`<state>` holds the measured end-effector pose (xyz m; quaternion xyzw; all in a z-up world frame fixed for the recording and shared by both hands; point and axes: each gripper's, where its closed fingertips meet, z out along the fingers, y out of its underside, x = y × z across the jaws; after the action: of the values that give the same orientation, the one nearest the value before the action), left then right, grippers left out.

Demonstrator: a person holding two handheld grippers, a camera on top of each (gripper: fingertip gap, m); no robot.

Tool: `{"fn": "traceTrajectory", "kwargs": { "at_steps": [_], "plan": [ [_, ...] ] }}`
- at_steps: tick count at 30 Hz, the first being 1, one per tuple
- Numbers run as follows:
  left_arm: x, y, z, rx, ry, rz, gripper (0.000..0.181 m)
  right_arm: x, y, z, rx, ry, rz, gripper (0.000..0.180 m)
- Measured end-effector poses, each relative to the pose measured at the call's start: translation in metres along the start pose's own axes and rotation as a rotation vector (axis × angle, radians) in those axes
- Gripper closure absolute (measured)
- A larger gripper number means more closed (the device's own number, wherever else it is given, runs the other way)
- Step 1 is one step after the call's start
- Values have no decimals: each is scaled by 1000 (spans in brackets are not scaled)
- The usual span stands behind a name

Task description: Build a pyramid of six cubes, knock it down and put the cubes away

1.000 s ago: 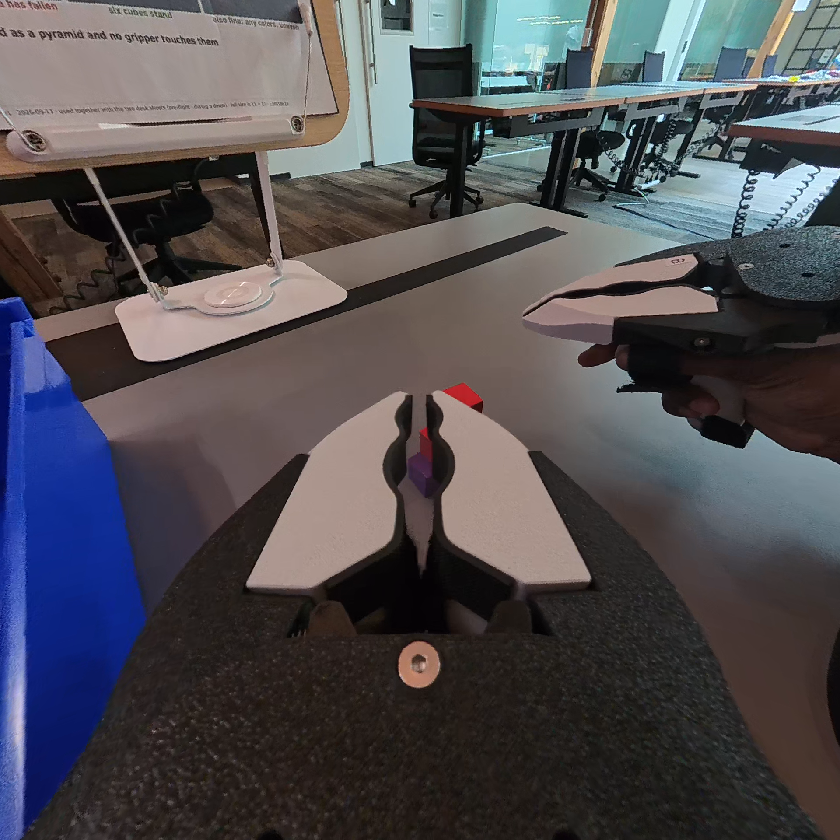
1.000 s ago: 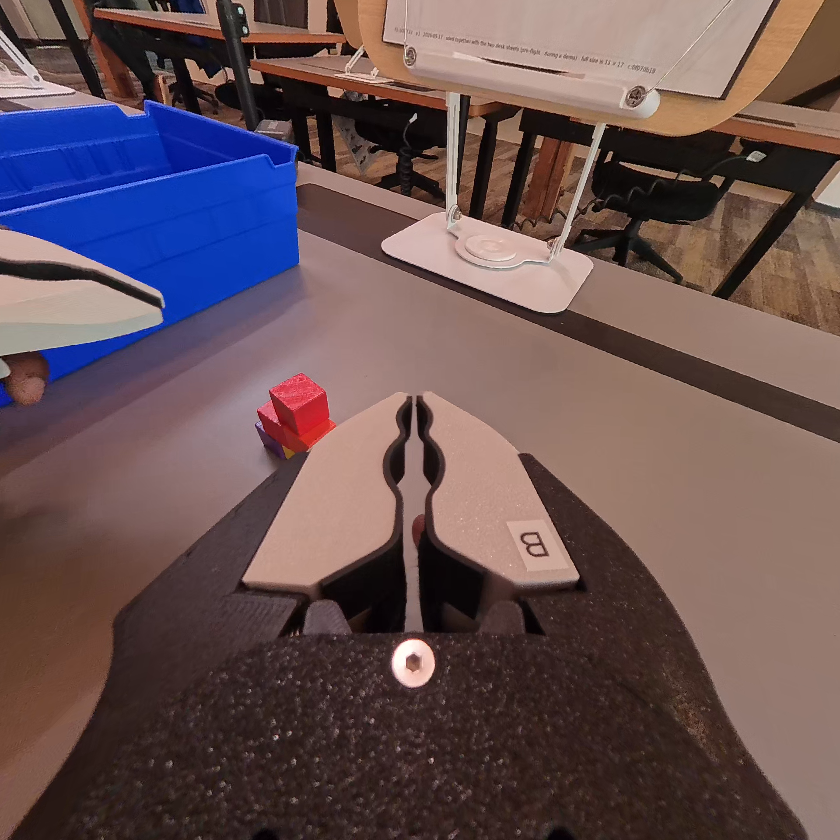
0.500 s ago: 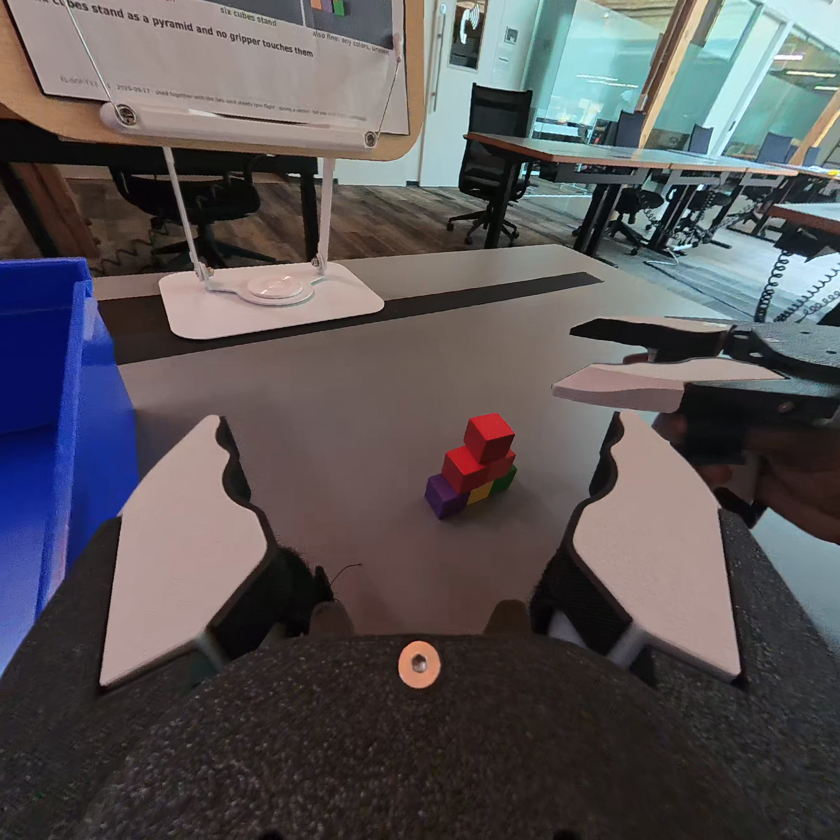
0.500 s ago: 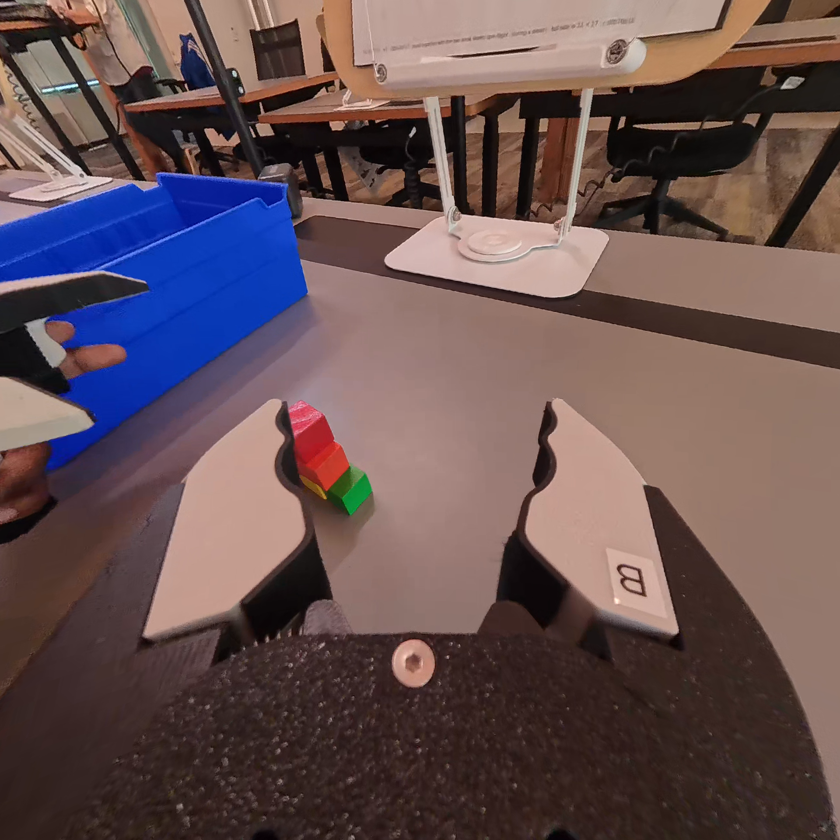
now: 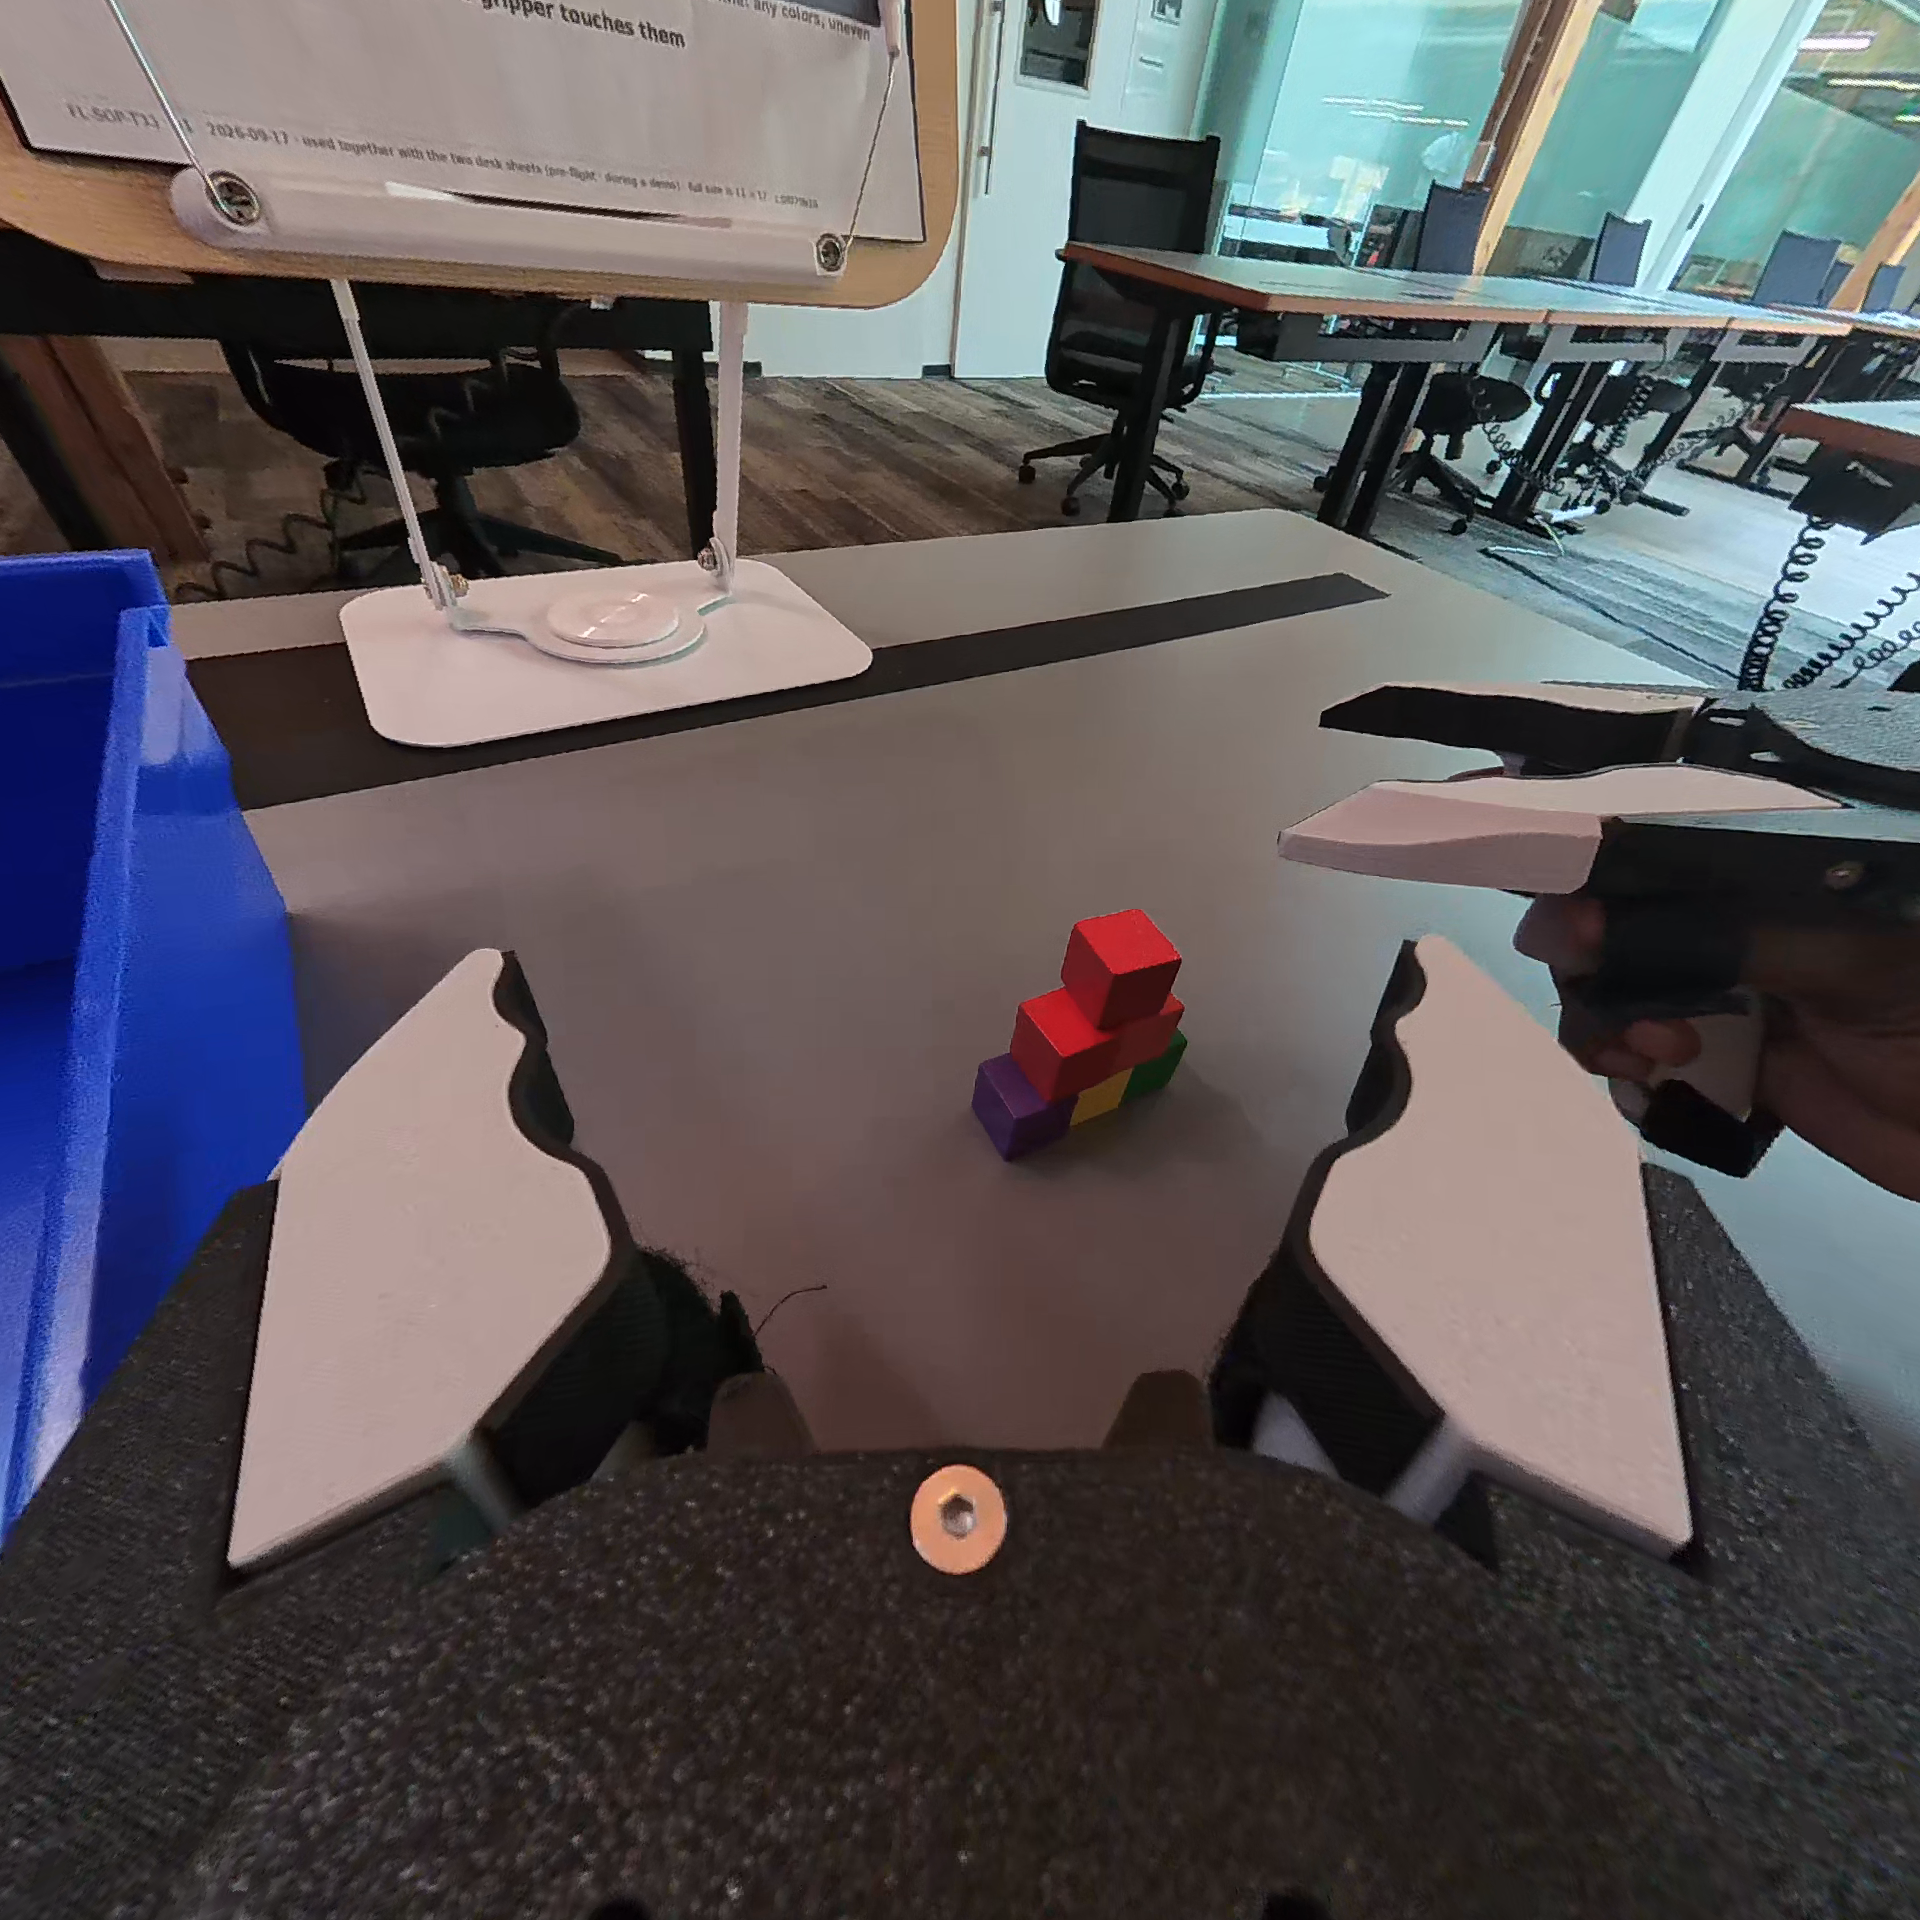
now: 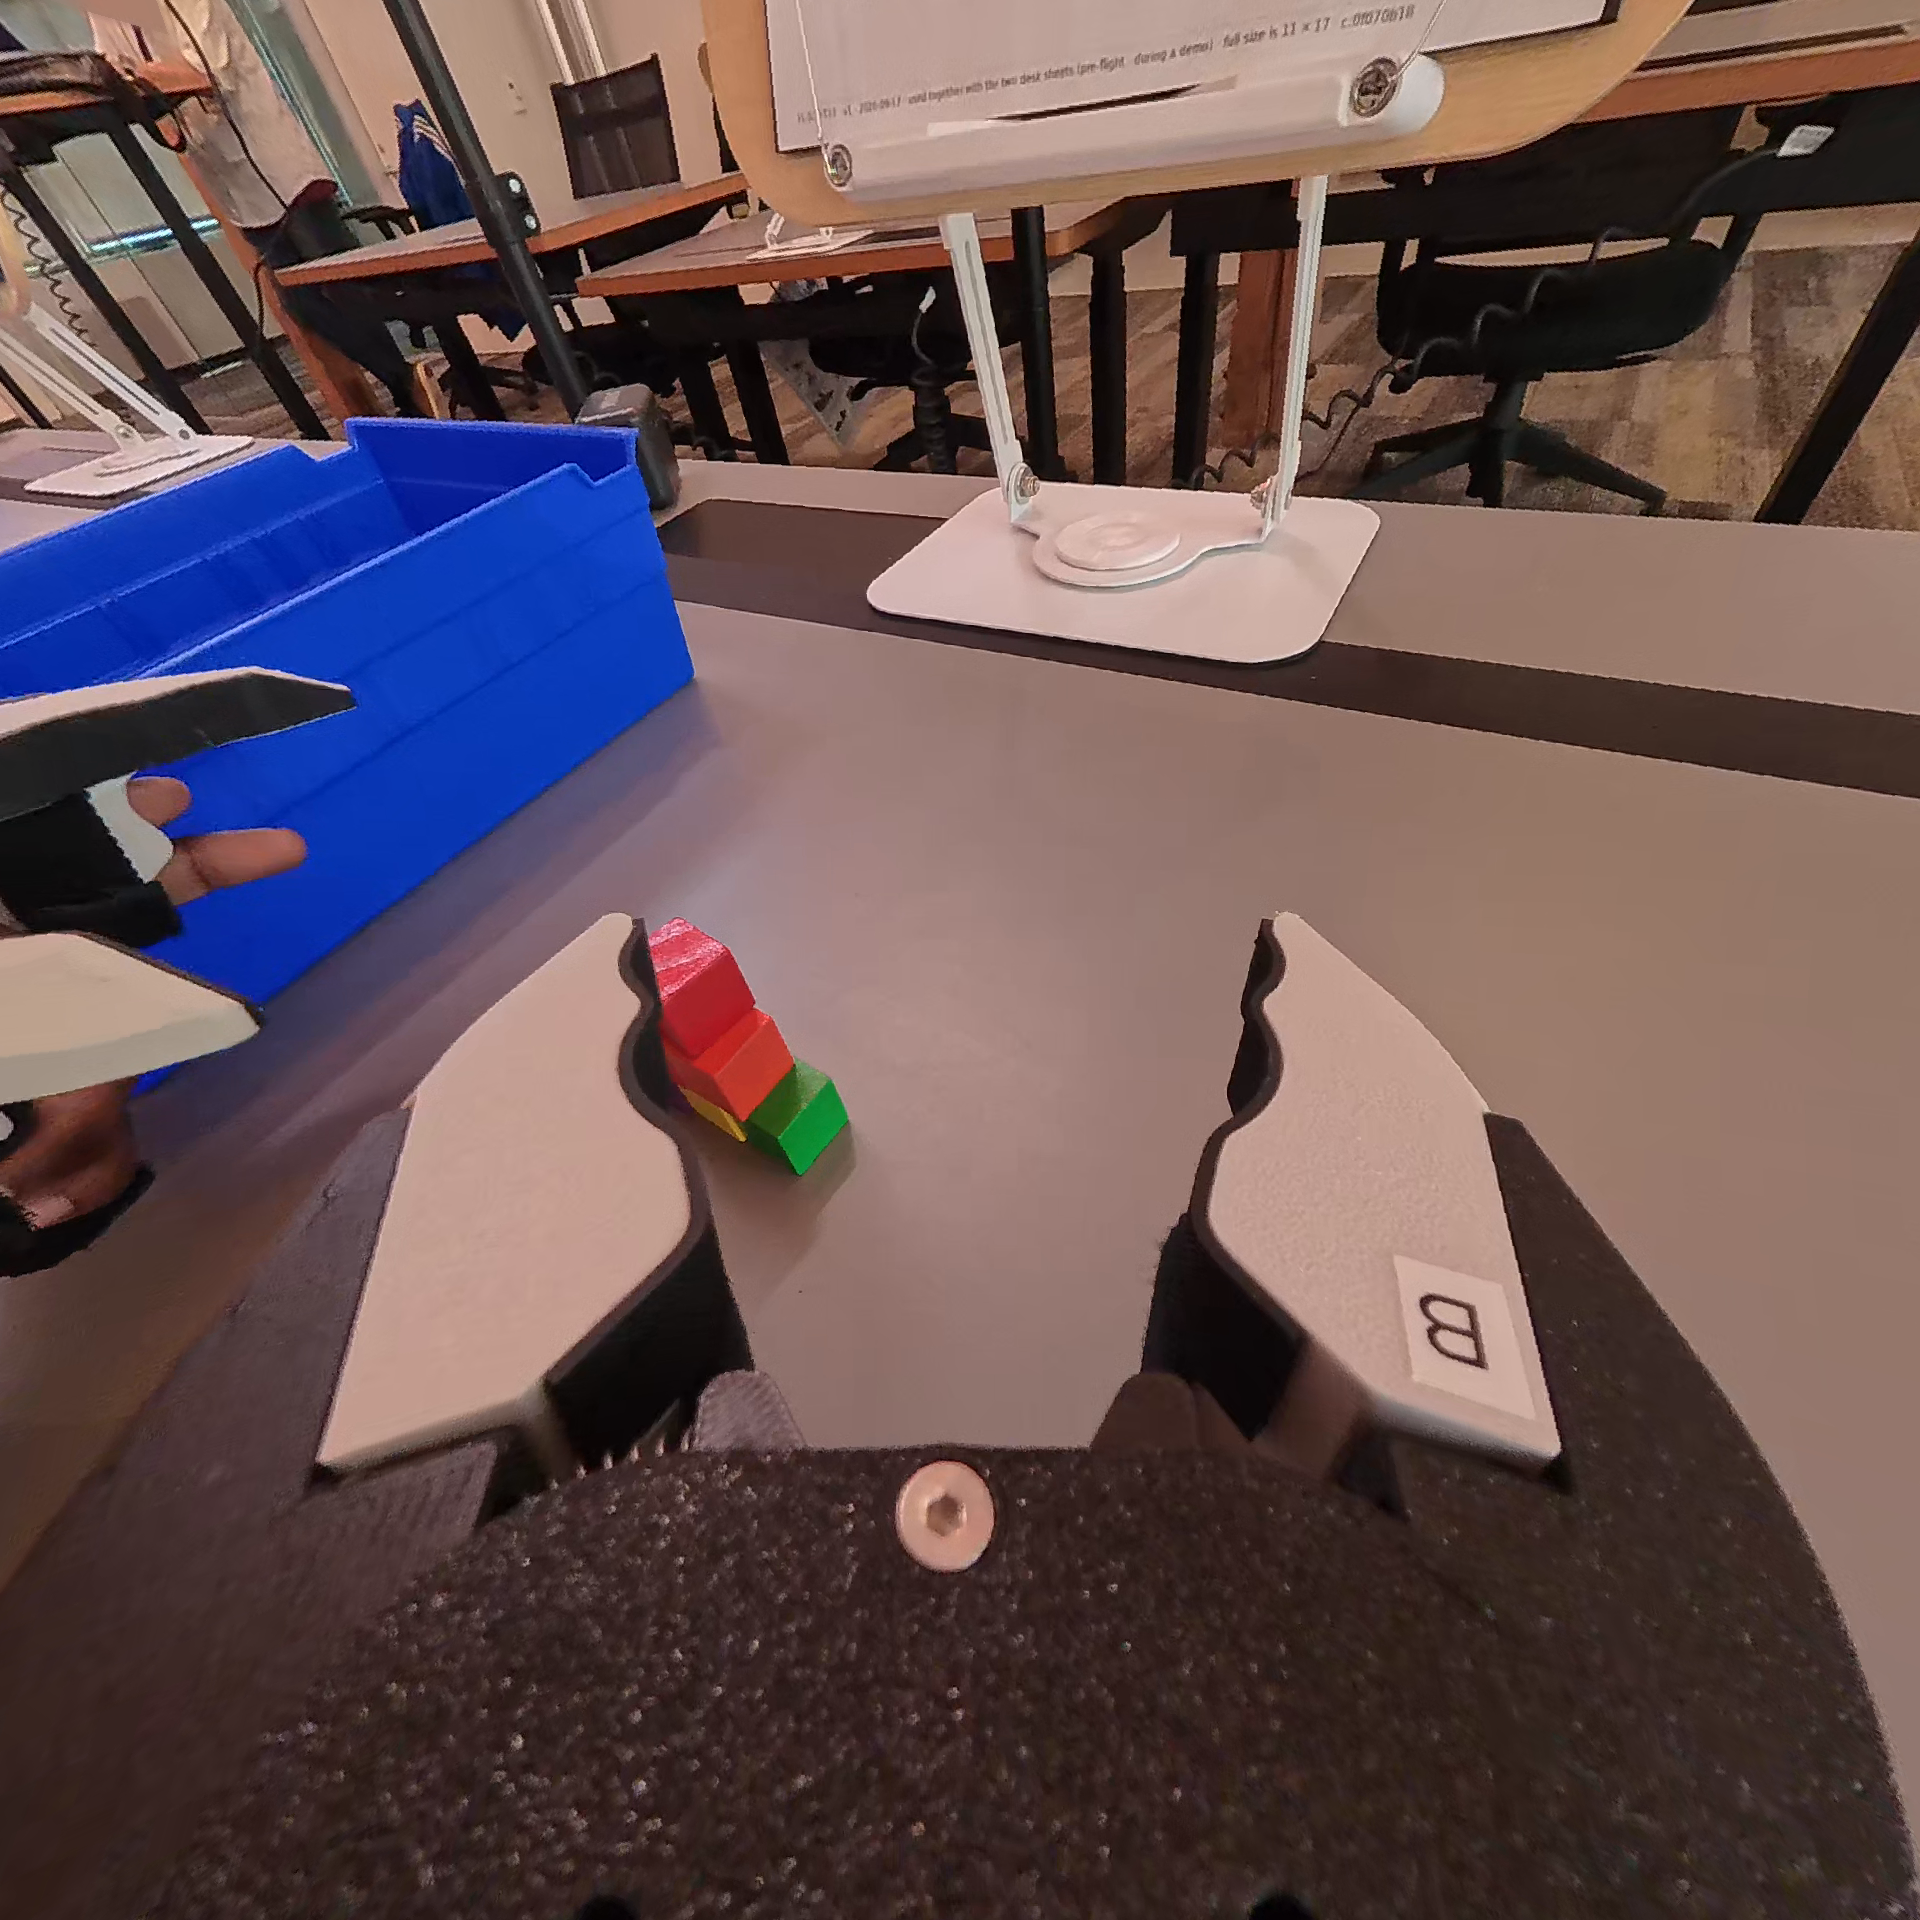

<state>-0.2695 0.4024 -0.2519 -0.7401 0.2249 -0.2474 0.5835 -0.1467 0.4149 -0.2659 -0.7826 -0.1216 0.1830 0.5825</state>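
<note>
Six cubes stand stacked as a pyramid [image 5: 1081, 1039] at centre frame on the grey table [image 5: 831, 883], untouched. Left gripper [image 5: 956, 1049] and right gripper [image 6: 951, 1023] both hover with fingers spread wide; blue bin [image 6: 416, 623] sits upper left.

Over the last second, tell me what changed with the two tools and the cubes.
Both tools went from shut to wide open: the left tool and the right tool each had their fingers pressed together a second ago and now spread apart, holding nothing. Both views also shifted, so the cube pyramid shows in full. The pyramid stayed standing, untouched; the blue bin did not move.
</note>
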Motion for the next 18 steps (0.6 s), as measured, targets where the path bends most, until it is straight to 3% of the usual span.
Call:
{"fn": "traceTrajectory", "kwargs": {
  "at_steps": [18],
  "plan": [
    [2, 0, 0, -3, 9, 6, 39, -4, 2, 1, -18, -8, -31, 79]
  ]
}}
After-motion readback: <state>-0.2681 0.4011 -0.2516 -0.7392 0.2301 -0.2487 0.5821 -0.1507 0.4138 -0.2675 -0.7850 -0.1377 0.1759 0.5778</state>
